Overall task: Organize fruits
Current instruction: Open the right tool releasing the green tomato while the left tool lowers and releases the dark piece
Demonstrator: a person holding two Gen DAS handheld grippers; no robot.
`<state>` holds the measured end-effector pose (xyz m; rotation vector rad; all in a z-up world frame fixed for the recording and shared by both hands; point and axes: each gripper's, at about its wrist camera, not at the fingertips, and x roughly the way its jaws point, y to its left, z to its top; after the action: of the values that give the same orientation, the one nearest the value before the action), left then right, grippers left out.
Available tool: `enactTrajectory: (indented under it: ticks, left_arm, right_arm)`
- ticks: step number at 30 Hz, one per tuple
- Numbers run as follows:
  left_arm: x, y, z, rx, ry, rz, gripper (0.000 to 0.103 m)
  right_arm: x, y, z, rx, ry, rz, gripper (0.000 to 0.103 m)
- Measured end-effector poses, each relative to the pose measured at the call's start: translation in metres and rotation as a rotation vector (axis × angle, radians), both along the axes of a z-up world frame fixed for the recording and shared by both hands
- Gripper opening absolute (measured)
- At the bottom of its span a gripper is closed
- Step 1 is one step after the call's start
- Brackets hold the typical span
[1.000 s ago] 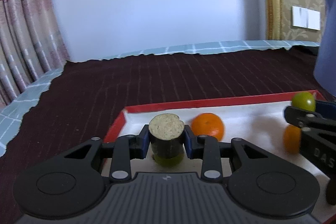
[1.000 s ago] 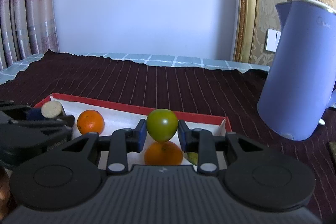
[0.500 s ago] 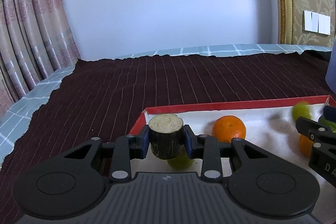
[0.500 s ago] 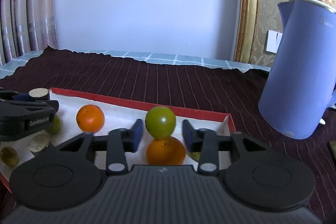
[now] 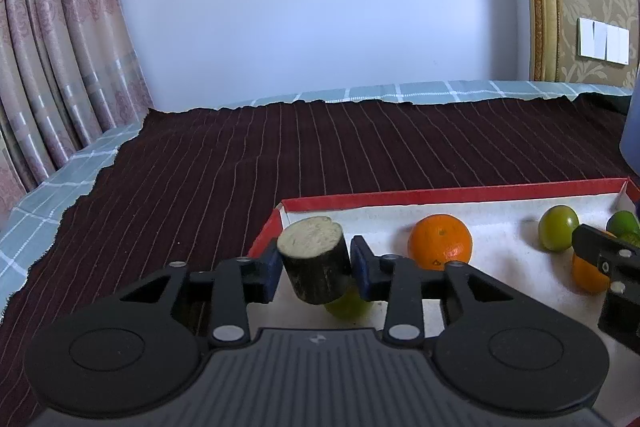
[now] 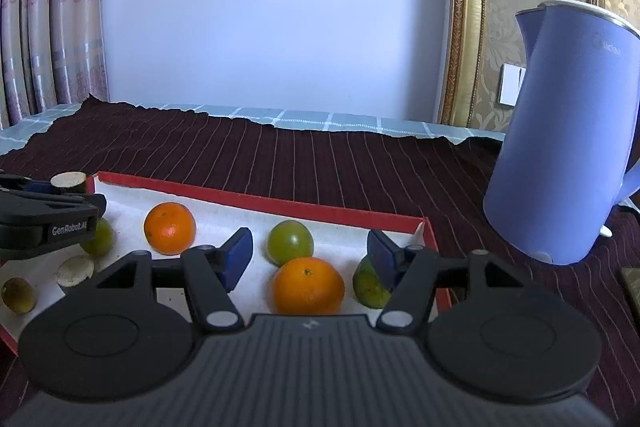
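My left gripper (image 5: 316, 269) is shut on a dark sugarcane stub (image 5: 316, 263) with a pale cut top, held over the left end of the red-rimmed white tray (image 5: 440, 195). A green fruit (image 5: 348, 303) lies under the stub. My right gripper (image 6: 310, 259) is open and empty above the tray's right end. Between and below its fingers lie a green fruit (image 6: 290, 242) and an orange (image 6: 308, 285). Another orange (image 6: 170, 228) lies further left, and a green-orange fruit (image 6: 370, 285) sits by the right finger.
A blue kettle (image 6: 568, 139) stands on the dark striped cloth (image 6: 320, 163) right of the tray. A pale cane slice (image 6: 75, 270) and a small brownish fruit (image 6: 18, 294) lie at the tray's (image 6: 256, 201) left front. Curtains hang at the left.
My right gripper has opened and let go of the green fruit, which now lies in the tray. My left gripper has shifted left with the stub, which now tilts.
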<state>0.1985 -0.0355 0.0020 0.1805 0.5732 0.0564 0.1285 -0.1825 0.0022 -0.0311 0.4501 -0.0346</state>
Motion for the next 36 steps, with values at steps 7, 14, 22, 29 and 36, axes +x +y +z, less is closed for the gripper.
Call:
enactTrajectory:
  ticks: [7,14,22,29,36]
  left_arm:
    - [-0.002,0.000,-0.001,0.012,-0.005,0.007,0.053]
    - [-0.003,0.002,0.000,-0.020,0.016,-0.005,0.054]
    - [-0.017,0.003,0.002,-0.015,0.027,-0.010,0.054]
    - [-0.044,0.010,0.008,-0.022,0.018,-0.010,0.054]
    - [-0.068,0.015,0.007,-0.043,0.034,-0.026,0.057]
  right_arm:
    - [-0.005,-0.003,0.000,0.015,-0.008,0.001,0.068]
    - [-0.010,-0.002,0.000,0.012,-0.015,0.002,0.074]
    - [-0.016,-0.003,-0.003,0.025,-0.009,-0.005,0.077]
    - [-0.029,-0.001,-0.003,0.018,-0.028,-0.019,0.097]
    - [-0.047,0.009,-0.006,0.000,-0.025,0.001,0.100]
